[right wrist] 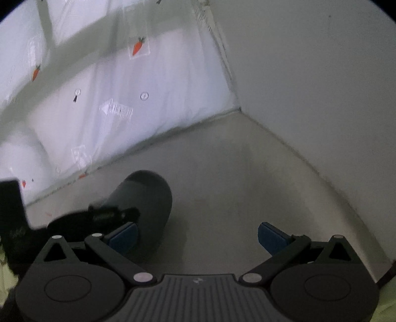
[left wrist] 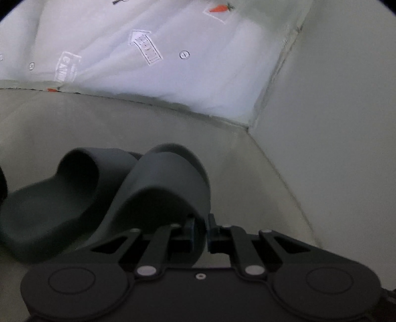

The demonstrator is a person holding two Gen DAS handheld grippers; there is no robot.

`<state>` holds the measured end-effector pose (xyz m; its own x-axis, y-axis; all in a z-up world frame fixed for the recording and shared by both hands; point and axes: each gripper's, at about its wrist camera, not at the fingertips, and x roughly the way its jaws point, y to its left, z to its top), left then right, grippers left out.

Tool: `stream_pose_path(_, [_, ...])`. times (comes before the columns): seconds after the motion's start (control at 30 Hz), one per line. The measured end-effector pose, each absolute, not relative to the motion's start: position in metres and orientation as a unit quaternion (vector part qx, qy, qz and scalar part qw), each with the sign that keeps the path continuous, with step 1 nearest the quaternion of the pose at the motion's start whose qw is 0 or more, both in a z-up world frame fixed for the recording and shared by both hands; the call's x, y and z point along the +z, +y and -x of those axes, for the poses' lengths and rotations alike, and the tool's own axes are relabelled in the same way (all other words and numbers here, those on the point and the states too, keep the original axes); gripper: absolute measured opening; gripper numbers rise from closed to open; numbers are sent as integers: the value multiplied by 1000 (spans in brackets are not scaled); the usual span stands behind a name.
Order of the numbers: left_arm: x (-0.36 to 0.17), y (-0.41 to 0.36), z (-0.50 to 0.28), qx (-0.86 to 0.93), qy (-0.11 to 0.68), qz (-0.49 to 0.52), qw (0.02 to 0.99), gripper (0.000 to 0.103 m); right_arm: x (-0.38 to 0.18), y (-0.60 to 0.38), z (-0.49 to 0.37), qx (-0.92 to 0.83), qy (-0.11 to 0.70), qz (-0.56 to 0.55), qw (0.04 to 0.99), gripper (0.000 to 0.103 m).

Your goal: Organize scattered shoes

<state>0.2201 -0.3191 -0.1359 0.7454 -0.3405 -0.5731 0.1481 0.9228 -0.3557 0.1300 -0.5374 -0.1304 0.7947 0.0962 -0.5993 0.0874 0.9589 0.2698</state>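
A dark grey slide sandal (left wrist: 170, 188) hangs tilted in the left tool (left wrist: 200, 231), whose fingers are nearly closed on the edge of its strap, inside a pale shelf compartment (left wrist: 247, 173). Its mate (left wrist: 52, 210) lies on the shelf floor just left of the held sandal, the two straps close together or touching. Behind the held sandal the back of the compartment is a white sheet printed with carrots (left wrist: 219, 8); to its right stands the plain side wall (left wrist: 334, 111).

The right tool (right wrist: 196, 237) is spread wide and carries nothing, hovering just right of the held sandal (right wrist: 146, 205), above bare shelf floor.

The pinch takes only a thin edge of the strap, so the sandal could likely twist or slip free if swung. Lowered as it hangs, it may land on its side or nudge its mate out of line. Blur leaves the exact contact unclear.
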Motion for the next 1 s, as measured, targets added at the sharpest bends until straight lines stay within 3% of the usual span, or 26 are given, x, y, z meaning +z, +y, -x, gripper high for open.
stream_pose_path(0.3, [-145, -326, -234, -120, 353, 157, 915, 15, -133, -554, -148, 11, 326, -141, 935, 103])
stream_pose_path(0.37, [-136, -319, -228, -125, 350, 150, 916, 29, -135, -552, -151, 21, 335, -137, 932, 103])
stream_pose_path(0.4, [-131, -315, -224, -128, 348, 143, 918, 45, -137, -548, -155, 31, 345, -129, 929, 103])
stream_pose_path(0.53, [-101, -282, -198, -134, 321, 123, 929, 59, -144, -530, -172, 64, 370, -105, 921, 100])
stream_pose_path(0.6, [-86, -256, -182, -117, 310, 115, 937, 61, -149, -512, -180, 90, 380, -96, 916, 88])
stream_pose_path(0.67, [-79, -232, -170, -94, 304, 108, 942, 63, -154, -491, -188, 105, 397, -89, 907, 47])
stream_pose_path(0.7, [-76, -222, -165, -84, 302, 106, 944, 64, -158, -478, -194, 113, 407, -84, 902, 43])
stream_pose_path(0.77, [-72, -192, -153, -60, 302, 107, 945, 64, -159, -456, -201, 140, 412, -66, 898, 19])
stream_pose_path(1.0, [-79, -131, -127, -30, 305, 131, 943, 65, -170, -375, -204, 225, 425, 23, 876, 19])
